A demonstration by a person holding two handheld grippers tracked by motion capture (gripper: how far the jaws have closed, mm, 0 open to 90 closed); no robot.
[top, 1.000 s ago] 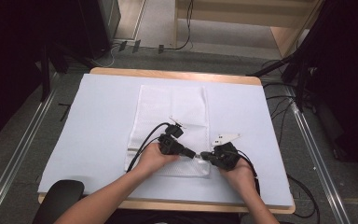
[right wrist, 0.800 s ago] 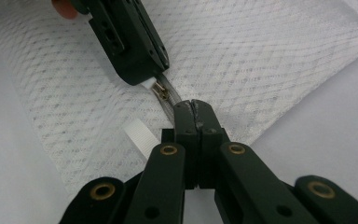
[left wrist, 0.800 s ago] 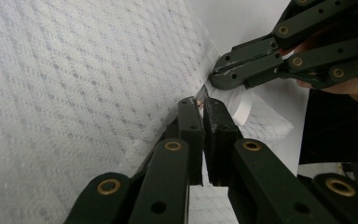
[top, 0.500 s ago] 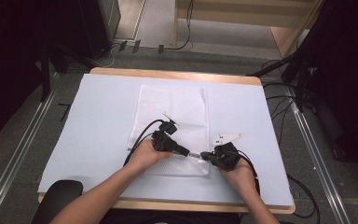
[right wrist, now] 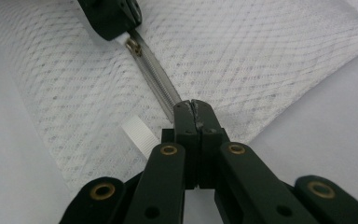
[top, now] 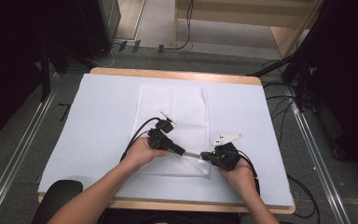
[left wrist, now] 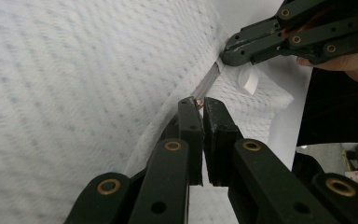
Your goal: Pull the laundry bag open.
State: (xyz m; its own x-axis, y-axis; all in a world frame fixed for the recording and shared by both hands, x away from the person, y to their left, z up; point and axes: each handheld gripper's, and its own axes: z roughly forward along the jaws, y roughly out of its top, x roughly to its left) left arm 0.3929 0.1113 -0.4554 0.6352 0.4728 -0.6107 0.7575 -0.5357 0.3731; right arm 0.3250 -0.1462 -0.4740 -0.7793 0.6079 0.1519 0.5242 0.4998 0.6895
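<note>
Step in hand: working the zipper [right wrist: 153, 77] of the white mesh bag [top: 175, 126] lying mid-table. The right gripper [right wrist: 192, 106] is clamped on the zipper's end; the left gripper [left wrist: 200, 103] pinches the slider. Next, draw the slider steadily along the teeth while the right anchors.

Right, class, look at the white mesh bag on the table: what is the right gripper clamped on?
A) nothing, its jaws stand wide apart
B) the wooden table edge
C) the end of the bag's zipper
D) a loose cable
C: in the right gripper view the right gripper has its jaws shut on the end of the zipper of the mesh bag, while the left gripper holds the slider.
</note>
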